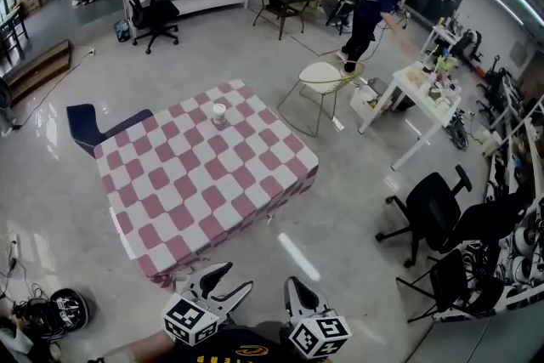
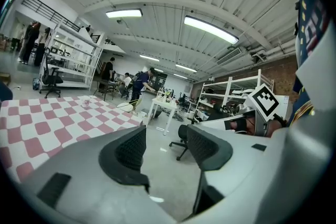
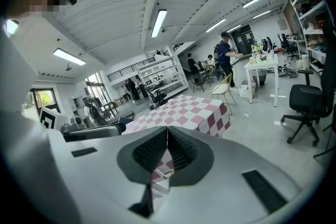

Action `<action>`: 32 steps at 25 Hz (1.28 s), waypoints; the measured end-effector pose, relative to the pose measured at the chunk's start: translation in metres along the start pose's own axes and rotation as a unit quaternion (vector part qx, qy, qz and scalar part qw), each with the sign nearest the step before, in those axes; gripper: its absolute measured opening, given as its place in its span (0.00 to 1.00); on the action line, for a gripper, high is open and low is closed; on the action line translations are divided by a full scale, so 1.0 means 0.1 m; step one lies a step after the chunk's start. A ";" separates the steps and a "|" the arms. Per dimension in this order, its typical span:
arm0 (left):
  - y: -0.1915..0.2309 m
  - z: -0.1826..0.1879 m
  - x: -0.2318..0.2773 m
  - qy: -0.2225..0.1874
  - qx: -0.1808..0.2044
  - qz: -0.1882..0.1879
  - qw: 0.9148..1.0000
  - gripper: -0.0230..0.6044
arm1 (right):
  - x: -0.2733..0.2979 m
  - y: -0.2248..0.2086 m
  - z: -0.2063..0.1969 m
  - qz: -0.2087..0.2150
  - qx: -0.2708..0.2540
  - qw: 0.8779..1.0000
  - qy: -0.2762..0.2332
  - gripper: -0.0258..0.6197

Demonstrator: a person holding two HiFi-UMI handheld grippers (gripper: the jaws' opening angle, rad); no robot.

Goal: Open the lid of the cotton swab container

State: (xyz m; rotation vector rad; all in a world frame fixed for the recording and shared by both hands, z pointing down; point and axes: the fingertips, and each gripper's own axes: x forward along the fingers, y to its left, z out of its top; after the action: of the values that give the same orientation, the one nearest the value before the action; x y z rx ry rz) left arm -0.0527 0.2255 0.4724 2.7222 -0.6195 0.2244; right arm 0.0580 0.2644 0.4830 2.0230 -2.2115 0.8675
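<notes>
Cotton swab container (image 1: 218, 112) is set near the checkered tabletop's (image 1: 204, 174) far edge. Left tool (image 1: 231, 278) is held spread and right tool (image 1: 295, 289) pressed together. Both are empty and kept well short of the tabletop, so the approach is judged not yet begun.

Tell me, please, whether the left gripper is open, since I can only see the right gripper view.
Observer: Yes, the left gripper has its jaws apart, with nothing between them.
Operator: Thank you. Where on the checkered table does the cotton swab container stand?
Observer: In the head view the cotton swab container stands upright near the far corner of the checkered table, alone on the cloth.
Operator: Are the grippers over the table?
Observer: No. In the head view the left gripper and the right gripper both sit short of the table's near edge.
</notes>
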 end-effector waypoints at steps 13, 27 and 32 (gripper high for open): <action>0.63 0.20 0.63 -0.001 -0.005 0.035 0.999 0.44 | 0.78 -0.46 0.18 0.010 0.031 0.999 0.024 0.06; 1.32 0.77 1.95 -0.011 -0.017 0.136 0.991 0.44 | 2.05 -1.40 1.16 0.101 0.017 0.993 0.058 0.06; 1.56 0.86 2.19 -0.017 -0.045 0.175 0.983 0.44 | 2.33 -1.61 1.38 0.125 0.014 0.990 0.069 0.06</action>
State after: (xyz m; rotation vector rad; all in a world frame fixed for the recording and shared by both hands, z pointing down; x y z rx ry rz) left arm 0.0802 -0.0235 0.4876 2.5200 -1.0893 0.2287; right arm 0.2171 -0.0049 0.5150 1.6616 -2.4204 1.0306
